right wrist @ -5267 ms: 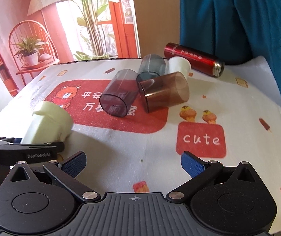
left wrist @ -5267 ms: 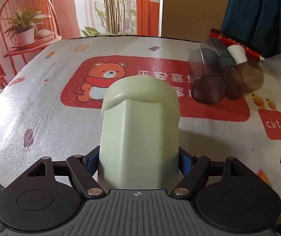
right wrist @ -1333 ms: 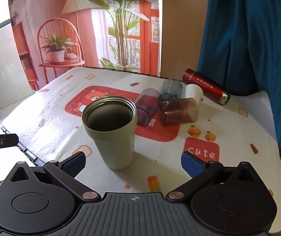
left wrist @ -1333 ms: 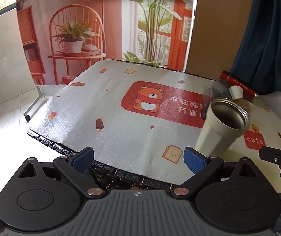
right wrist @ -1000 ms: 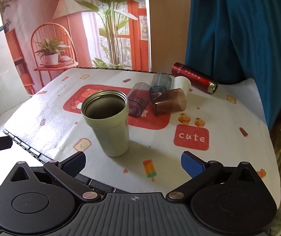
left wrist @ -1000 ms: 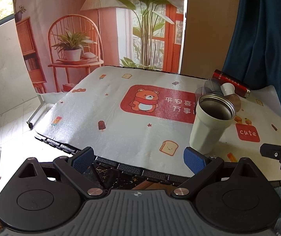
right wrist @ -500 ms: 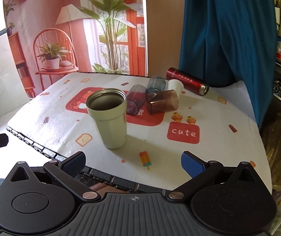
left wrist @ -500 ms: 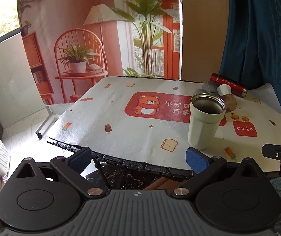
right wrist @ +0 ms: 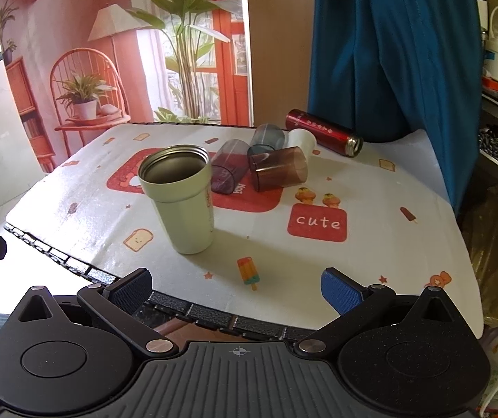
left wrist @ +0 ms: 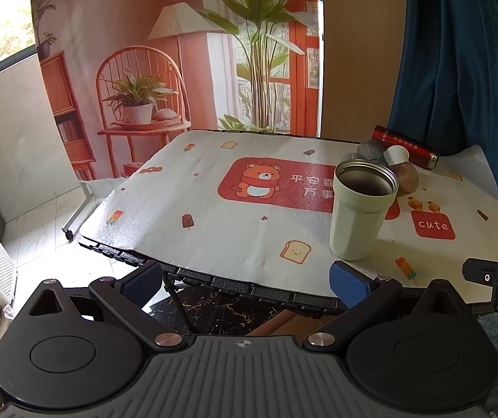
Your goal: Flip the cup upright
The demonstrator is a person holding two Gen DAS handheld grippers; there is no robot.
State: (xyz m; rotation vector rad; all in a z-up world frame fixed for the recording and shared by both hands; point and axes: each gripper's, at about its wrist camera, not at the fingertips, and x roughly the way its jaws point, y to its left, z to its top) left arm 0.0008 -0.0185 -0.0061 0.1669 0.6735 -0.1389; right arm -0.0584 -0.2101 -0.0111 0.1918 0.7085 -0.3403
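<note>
On the table [left wrist: 235,237], near its front edge, the cup [left wrist: 362,210] stands upright in the left wrist view, mouth up, base flat on the cloth [left wrist: 214,188]. The left gripper [left wrist: 245,278] hangs off the table's edge, jaws wide apart and holding nothing; the cup sits ahead and to its right, well apart from both fingertips. Behind the cup lies a cluster of tumblers [left wrist: 374,149] on their sides, with a red flask [left wrist: 405,146] at the back. The right gripper's tip [left wrist: 492,275] shows at the right margin.

From the right wrist view, the cup [right wrist: 182,202] stands ahead and left of the right gripper [right wrist: 236,289], which is likewise spread wide and empty, clear of everything. The pale green shell has faceted sides below a smooth collar, and a steel liner shows inside. It looks rigid, probably of moderate weight, and the matte outer wall should give decent grip. The faceted mid-body looks the best place to hold; the wider collar would be a poor place to pinch. Since it already stands upright, the task appears done.

The cloth is a printed, slightly glossy sheet with a bear and a "cute" patch [right wrist: 316,223]. Beyond are a printed backdrop [right wrist: 109,52] of a chair and plants, and a blue curtain [right wrist: 388,52].
</note>
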